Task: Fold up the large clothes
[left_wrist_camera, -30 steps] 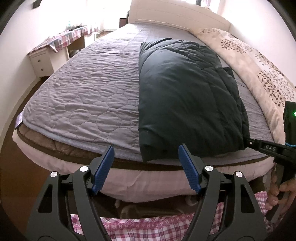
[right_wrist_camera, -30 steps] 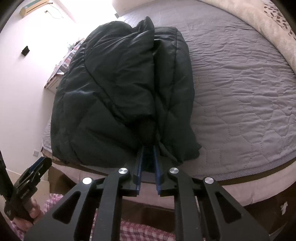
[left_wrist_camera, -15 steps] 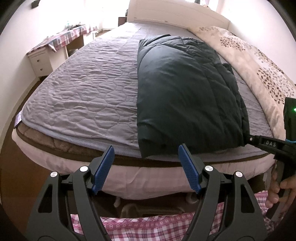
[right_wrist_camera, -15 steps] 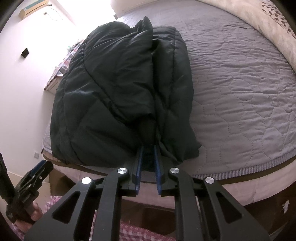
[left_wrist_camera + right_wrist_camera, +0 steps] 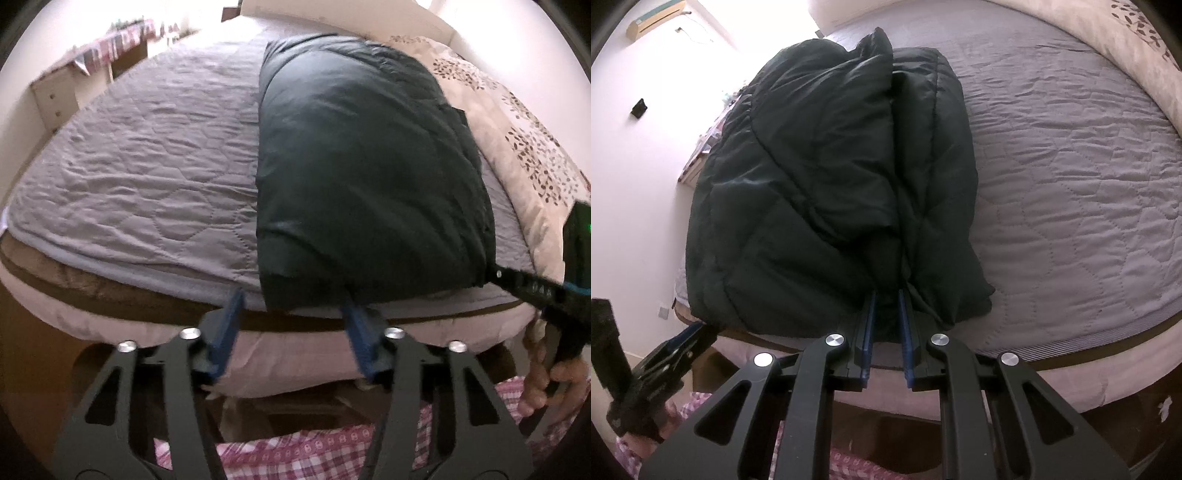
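Note:
A dark green puffer jacket [image 5: 362, 166] lies folded lengthwise on the bed, its hem at the near edge. My left gripper [image 5: 291, 306] is at the hem's near-left corner and its jaws are closing. The corner sits between them; the left pad still stands apart from the cloth. My right gripper [image 5: 886, 299] is shut on the hem of the jacket [image 5: 820, 177] near its right corner, with fabric bunched between the blue pads. The left wrist view shows the right gripper [image 5: 524, 284] at the jacket's far corner. The left gripper [image 5: 690, 336] appears at the lower left of the right wrist view.
The bed's grey quilted cover [image 5: 147, 177] spreads wide to the left of the jacket. A floral duvet [image 5: 517, 140] lies along the right side. A desk with a plaid cloth [image 5: 110, 48] and a drawer unit [image 5: 51, 99] stand by the far left wall. The person's plaid clothing [image 5: 295, 450] is below.
My left gripper has dropped and pushed forward to the jacket's near-left corner, and its jaws have narrowed around it. The right gripper has kept its hold and place.

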The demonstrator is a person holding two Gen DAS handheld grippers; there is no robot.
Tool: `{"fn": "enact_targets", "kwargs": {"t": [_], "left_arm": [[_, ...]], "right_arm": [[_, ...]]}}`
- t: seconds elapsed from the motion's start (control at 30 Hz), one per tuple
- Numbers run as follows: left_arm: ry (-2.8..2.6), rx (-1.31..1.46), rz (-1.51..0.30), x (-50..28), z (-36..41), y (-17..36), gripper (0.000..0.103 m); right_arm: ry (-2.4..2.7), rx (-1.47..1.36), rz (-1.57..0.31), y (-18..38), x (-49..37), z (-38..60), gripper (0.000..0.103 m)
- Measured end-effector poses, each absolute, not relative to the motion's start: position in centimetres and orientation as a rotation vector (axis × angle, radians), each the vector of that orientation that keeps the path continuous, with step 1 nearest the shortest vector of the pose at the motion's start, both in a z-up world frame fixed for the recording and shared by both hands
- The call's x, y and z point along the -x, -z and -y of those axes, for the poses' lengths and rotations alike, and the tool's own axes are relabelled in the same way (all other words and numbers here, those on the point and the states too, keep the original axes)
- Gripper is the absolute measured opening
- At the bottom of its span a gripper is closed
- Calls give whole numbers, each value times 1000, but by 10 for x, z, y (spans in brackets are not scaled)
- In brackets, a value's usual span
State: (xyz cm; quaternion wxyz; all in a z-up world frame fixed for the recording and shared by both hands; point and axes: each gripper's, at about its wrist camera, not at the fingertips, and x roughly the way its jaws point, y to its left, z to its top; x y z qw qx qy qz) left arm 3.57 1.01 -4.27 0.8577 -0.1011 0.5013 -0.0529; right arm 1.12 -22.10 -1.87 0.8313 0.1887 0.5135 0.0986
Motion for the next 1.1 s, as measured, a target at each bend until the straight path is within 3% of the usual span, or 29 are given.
{"fn": "enact_targets", "kwargs": {"t": [0.1, 0.2, 1.1], "left_arm": [[126, 269, -1067, -52, -19, 48, 34], [142, 286, -1068, -67, -21, 48, 32], [163, 202, -1161, -133, -16, 46, 31]], "right_arm": [[-199, -407, -1084, 22, -11, 220, 16], [-189, -403, -1076, 24, -13, 219, 16], [-135, -453, -1112, 29, -41, 215, 15]]}}
